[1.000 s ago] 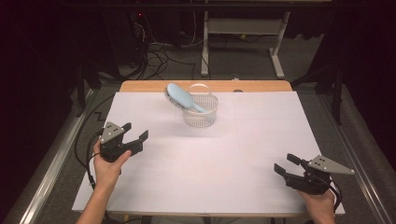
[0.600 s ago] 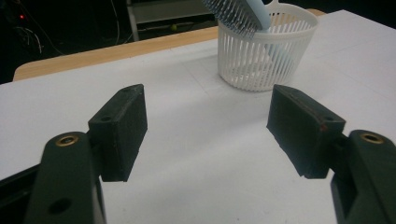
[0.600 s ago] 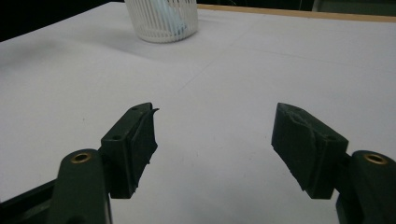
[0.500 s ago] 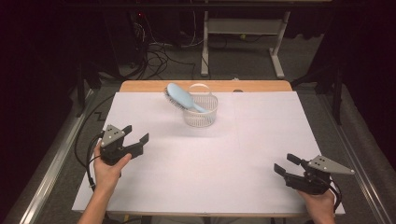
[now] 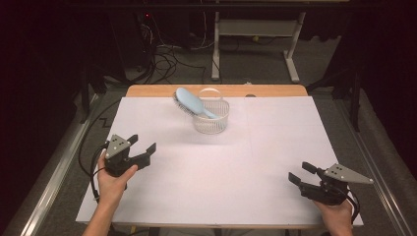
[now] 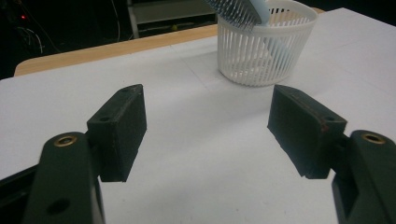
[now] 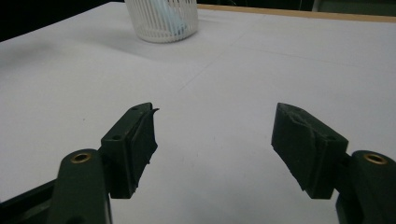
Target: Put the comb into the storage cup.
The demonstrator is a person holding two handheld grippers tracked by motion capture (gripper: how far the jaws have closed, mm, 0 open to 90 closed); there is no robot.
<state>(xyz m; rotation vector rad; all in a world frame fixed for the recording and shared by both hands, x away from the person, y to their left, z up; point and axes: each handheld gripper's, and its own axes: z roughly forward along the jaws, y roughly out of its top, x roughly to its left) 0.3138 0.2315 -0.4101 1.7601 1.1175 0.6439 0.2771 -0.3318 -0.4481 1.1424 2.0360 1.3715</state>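
- The blue hairbrush (image 5: 191,102) sits handle-down in the white basket (image 5: 211,120), far side of the table (image 5: 275,162).
- Left gripper (image 5: 142,147) and right gripper (image 5: 301,173): both spread wide, grasping nothing, well apart from it.

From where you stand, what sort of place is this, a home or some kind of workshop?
Most likely a lab or test room: a table under plain white covering, loose cables on the dark floor behind it, and a person holding the left gripper and right gripper. Only a hairbrush in a white basket looks homely.
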